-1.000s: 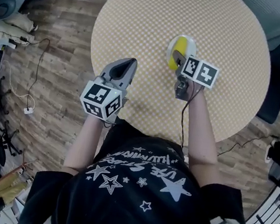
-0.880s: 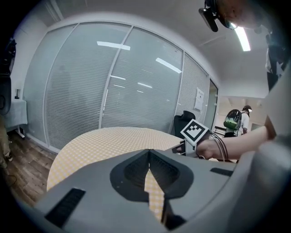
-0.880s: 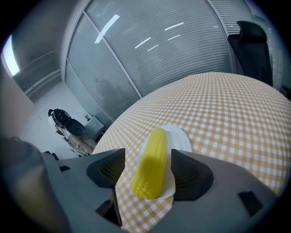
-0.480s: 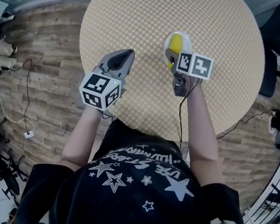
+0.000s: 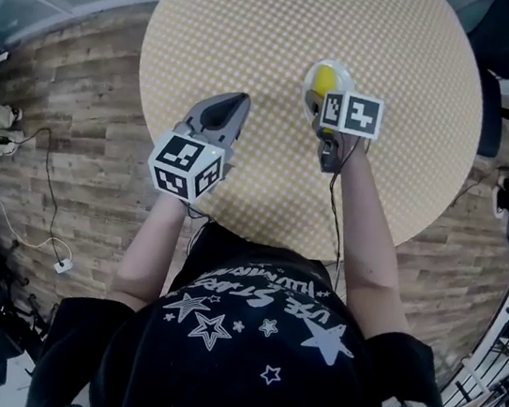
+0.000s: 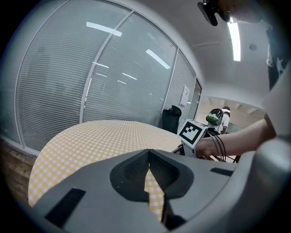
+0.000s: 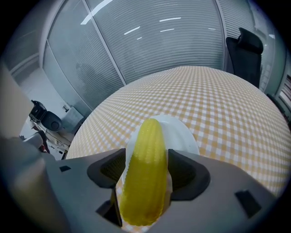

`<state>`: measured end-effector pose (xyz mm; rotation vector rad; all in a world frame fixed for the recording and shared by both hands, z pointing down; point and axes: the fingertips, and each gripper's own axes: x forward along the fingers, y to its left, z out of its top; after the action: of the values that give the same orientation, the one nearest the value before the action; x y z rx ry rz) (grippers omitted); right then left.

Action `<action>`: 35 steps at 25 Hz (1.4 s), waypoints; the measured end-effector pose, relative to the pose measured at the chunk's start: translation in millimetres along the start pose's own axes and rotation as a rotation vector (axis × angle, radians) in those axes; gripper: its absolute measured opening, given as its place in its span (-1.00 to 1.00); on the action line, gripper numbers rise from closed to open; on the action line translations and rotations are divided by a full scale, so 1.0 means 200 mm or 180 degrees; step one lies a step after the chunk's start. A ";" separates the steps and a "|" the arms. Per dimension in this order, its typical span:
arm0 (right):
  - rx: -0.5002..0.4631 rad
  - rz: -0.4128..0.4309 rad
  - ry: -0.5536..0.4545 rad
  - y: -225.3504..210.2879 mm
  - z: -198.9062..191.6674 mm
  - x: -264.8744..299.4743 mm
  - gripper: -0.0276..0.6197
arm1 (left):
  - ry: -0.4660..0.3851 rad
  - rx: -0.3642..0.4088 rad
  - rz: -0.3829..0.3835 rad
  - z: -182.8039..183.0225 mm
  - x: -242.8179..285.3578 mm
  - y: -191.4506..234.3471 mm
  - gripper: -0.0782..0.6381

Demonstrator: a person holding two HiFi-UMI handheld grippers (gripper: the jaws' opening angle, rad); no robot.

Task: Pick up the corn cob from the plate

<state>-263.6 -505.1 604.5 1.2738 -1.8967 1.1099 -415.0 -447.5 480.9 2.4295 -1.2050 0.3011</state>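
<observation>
Between the jaws of the right gripper lies the corn cob, its blunt end toward the camera and its tip pointing out over the white plate; the jaws press against its two long sides, so it looks gripped near the thick end. I'd guess it is light and stiff, but its kernelled, rounded sides look smooth and likely to slip, so a firm hold across the middle would serve better than one at the tapering tip. I cannot tell whether it has left the plate. Off to the side, the left gripper hovers over the checked table, jaws nearly together, holding nothing. One cob, one plate, one table, two grippers.
</observation>
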 end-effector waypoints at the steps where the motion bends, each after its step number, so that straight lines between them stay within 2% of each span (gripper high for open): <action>1: -0.0027 -0.0045 0.0012 -0.01 0.00 0.01 -0.02 | 0.0014 -0.0005 -0.0016 0.00 0.01 0.01 -0.76; 7: -0.0245 -0.0176 0.0127 -0.02 -0.02 0.02 -0.02 | 0.0032 -0.0012 -0.0074 0.00 0.04 0.03 -0.76; 15: -0.0741 -0.0402 0.0396 -0.07 -0.04 0.03 -0.08 | 0.0071 -0.0004 -0.0086 0.01 0.08 -0.01 -0.76; 20: -0.0868 -0.0395 0.0409 -0.07 -0.03 0.03 -0.09 | 0.0108 -0.0012 -0.0067 -0.01 0.09 -0.03 -0.76; 24: -0.1007 -0.0312 0.0407 -0.07 -0.04 0.03 -0.10 | 0.0130 0.0021 -0.0040 -0.01 0.07 -0.06 -0.76; 28: -0.0996 -0.0197 0.0309 -0.08 -0.04 0.00 -0.10 | 0.0118 0.0067 0.0007 0.01 0.04 -0.10 -0.76; 31: -0.0867 -0.0013 0.0183 -0.05 -0.03 -0.04 -0.11 | 0.0114 0.0081 0.0057 0.01 0.00 -0.11 -0.76; 35: -0.0458 0.0424 -0.0110 0.01 0.01 -0.13 -0.11 | 0.0097 0.0077 0.0113 0.01 -0.04 -0.13 -0.76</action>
<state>-255.3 -494.3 581.7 1.1077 -2.0727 1.0020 -399.5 -429.3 468.9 2.4172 -1.2394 0.3642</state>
